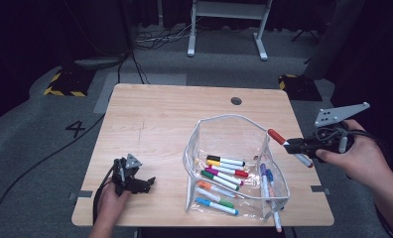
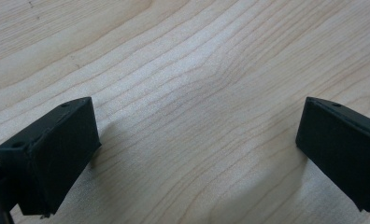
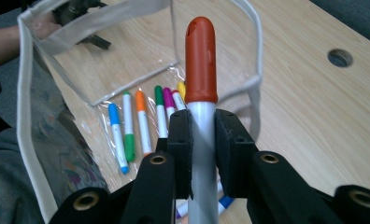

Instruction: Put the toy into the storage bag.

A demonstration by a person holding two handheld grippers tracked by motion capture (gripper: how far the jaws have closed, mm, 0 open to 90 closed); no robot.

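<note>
A clear plastic pouch [image 1: 234, 134] with a white rim stands open on the wooden table [image 1: 155, 114], with several coloured markers [image 1: 224, 171] lying inside it. My right gripper [image 1: 297, 145] hovers just right of the pouch, shut on a white marker with a red cap [image 1: 278, 136]. In the right gripper view that red-capped marker [image 3: 201, 60] sticks up between the jaws, its cap pointing toward the pouch [image 3: 38, 60]. My left gripper [image 1: 147, 182] rests on the table near the front left, open; the left gripper view shows bare wood between its jaws.
A round cable hole [image 1: 236, 101] sits in the table near the far edge. Two markers [image 1: 270, 191] lie in the pouch's right corner, one poking past the front. A white desk frame [image 1: 229, 20] stands on the floor beyond.
</note>
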